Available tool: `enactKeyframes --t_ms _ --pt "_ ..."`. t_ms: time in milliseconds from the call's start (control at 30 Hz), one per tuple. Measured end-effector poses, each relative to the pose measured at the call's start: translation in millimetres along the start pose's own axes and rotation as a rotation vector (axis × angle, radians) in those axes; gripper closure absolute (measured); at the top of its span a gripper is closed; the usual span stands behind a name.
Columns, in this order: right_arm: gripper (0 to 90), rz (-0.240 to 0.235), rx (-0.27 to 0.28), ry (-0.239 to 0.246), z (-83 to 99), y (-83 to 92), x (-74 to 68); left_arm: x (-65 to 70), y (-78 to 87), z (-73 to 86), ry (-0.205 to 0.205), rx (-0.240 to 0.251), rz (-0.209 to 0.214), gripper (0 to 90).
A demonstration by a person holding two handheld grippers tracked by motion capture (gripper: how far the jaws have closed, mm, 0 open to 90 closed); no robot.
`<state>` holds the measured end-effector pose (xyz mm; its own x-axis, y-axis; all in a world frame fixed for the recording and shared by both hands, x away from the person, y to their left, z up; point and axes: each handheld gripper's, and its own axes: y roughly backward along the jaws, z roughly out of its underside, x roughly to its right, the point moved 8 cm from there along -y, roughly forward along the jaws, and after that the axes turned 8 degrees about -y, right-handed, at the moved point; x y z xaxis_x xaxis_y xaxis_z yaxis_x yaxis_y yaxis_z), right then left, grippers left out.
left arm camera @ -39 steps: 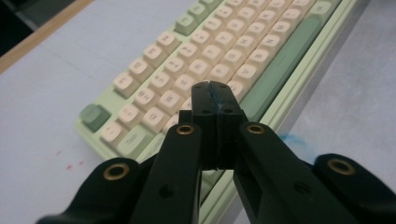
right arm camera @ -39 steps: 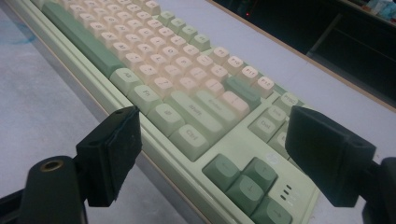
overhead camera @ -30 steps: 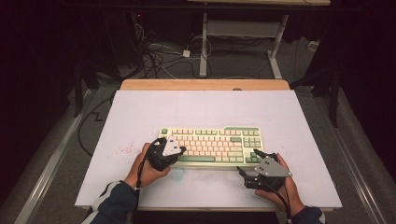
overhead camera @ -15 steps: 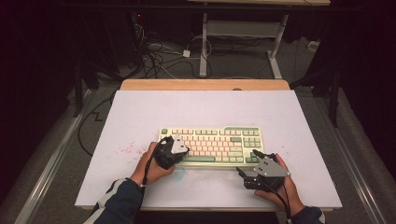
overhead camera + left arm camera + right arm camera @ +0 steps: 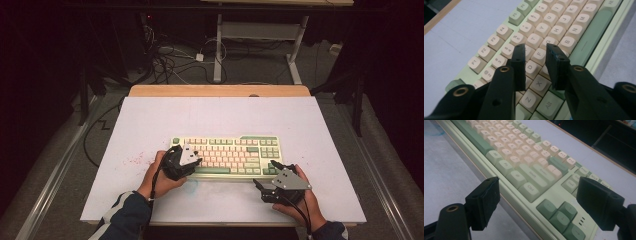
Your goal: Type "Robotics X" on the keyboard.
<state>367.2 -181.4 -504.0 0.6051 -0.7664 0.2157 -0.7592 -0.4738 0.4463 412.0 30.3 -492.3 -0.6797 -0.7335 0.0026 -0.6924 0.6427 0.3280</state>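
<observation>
keyboard [image 5: 227, 155] lies flat on the white table top [image 5: 220, 117], near the person's edge, a little right of centre. long axis runs left to right across the table, parallel to the near edge. function row on the far side, green space bar [image 5: 212, 170] on the near side, arrow cluster [image 5: 560, 213] at the right end.

left gripper [image 5: 192, 162] hangs over the left part of the keyboard, pointing across it toward the right. in the left gripper view its jaws have just been opening: now a narrow gap, nothing pinched, tips above the f and g keys [image 5: 541, 55].

right gripper [image 5: 259, 186] sits on the table off the keyboard's near right corner, pointing left. jaws spread wide, nothing between the pads; in the right gripper view the near edge of the keyboard runs across the gap.
</observation>
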Motion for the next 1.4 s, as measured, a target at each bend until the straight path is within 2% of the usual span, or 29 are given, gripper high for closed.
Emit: enactKeyframes --t_ms 167,233,367,533,567,700,800,867,967,1100,1233,1400 --pt "19.7 0.001 0.001 -0.001 -0.5 0.6 0.1 -0.8 9.6 -2.3 -0.027 0.033 -0.010 50.3" --pt "19.7 0.000 0.003 -0.005 -1.0 1.1 0.1 1.3 15.0 -4.1 -0.036 0.056 -0.003 47.2" --pt "19.7 -0.001 0.005 -0.004 -2.1 2.1 -0.4 -0.7 24.7 -4.7 -0.047 0.102 -0.037 31.4" --pt "19.7 -0.005 0.002 -0.003 -2.4 2.5 -1.9 -5.6 38.4 7.5 -0.049 0.119 -0.067 23.5" --pt "19.7 -0.006 0.002 0.000 -2.5 2.6 -2.3 -7.0 41.2 8.8 -0.037 0.123 -0.068 22.6" --pt "19.7 -0.006 0.000 0.000 -2.6 2.3 -2.7 -13.8 54.0 14.3 -0.014 0.139 -0.079 22.1" --pt "19.7 -0.007 -0.002 -0.001 -2.7 2.0 -3.1 -18.9 61.0 23.1 -0.031 0.127 -0.097 22.1" --pt "19.7 -0.008 -0.004 -0.002 -2.5 1.6 -3.8 -23.9 65.1 27.8 -0.028 0.126 -0.119 22.3" --pt "19.8 -0.012 -0.006 0.003 -3.0 0.8 -5.8 -28.4 71.0 33.6 0.004 0.121 -0.122 22.6" --pt "19.7 -0.014 -0.011 0.007 -2.4 -0.1 -7.7 -31.1 76.5 41.0 0.023 0.110 -0.128 23.0" --pt "19.7 -0.014 -0.016 0.010 -1.7 -0.6 -7.7 -32.8 81.2 45.4 0.028 0.105 -0.162 27.0" --pt "19.7 -0.014 -0.022 0.013 -0.8 -1.5 -7.7 -31.7 86.6 54.1 0.049 0.073 -0.143 37.3"
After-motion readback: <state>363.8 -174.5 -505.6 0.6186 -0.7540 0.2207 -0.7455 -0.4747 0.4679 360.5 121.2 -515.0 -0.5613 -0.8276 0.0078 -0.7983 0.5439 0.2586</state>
